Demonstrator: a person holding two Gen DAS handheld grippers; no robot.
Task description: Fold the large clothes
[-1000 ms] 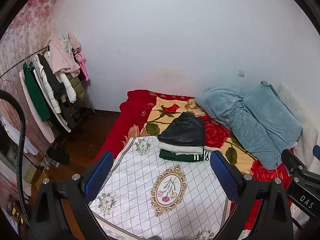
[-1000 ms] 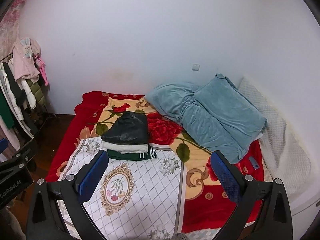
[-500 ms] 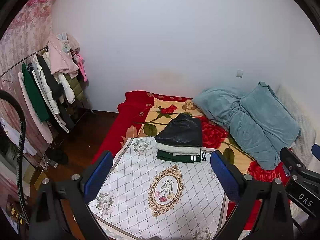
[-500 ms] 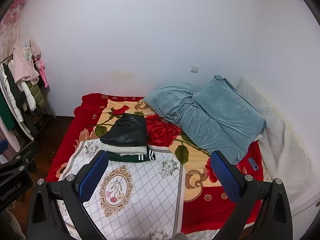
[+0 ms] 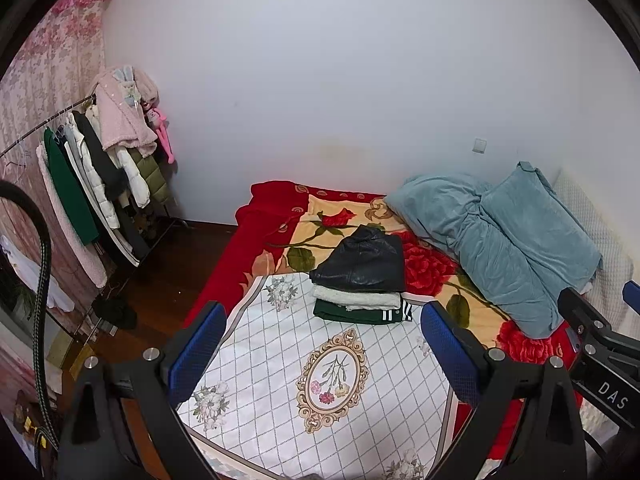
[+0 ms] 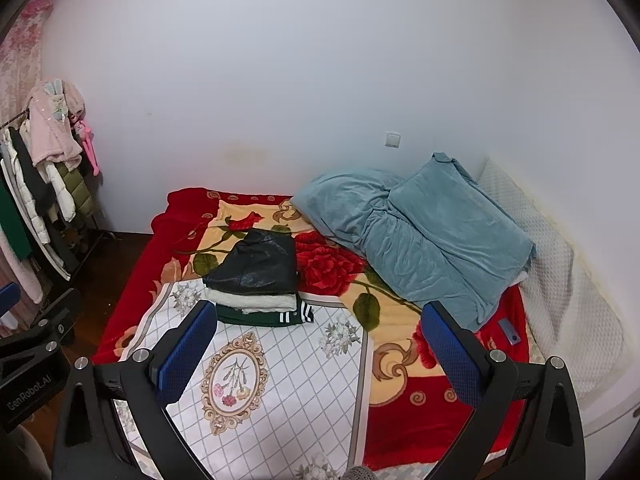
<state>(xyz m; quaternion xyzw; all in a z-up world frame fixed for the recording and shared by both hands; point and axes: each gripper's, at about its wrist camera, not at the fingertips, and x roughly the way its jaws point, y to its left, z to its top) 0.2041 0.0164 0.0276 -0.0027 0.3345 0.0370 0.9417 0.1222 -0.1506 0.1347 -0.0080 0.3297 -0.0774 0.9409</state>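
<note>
A stack of folded clothes [image 5: 362, 276] lies on the bed: a black shiny garment on top, a white one under it, a dark green one with white stripes at the bottom. It also shows in the right wrist view [image 6: 256, 276]. My left gripper [image 5: 322, 354] is open and empty, held well above the white checked blanket [image 5: 280, 380]. My right gripper [image 6: 316, 354] is open and empty, above the same blanket [image 6: 288, 400]. Both are apart from the stack.
A red floral bedspread [image 6: 420, 420] covers the bed. A crumpled teal quilt [image 6: 432, 236] lies at the back right by a white pillow [image 6: 568, 300]. A clothes rack [image 5: 92, 184] with hanging coats stands left over a wood floor [image 5: 168, 264]. A small phone [image 6: 509, 331] lies on the bedspread.
Both grippers have drawn back and up from the bed, so the stack looks slightly smaller and lower. Nothing on the bed has moved.
</note>
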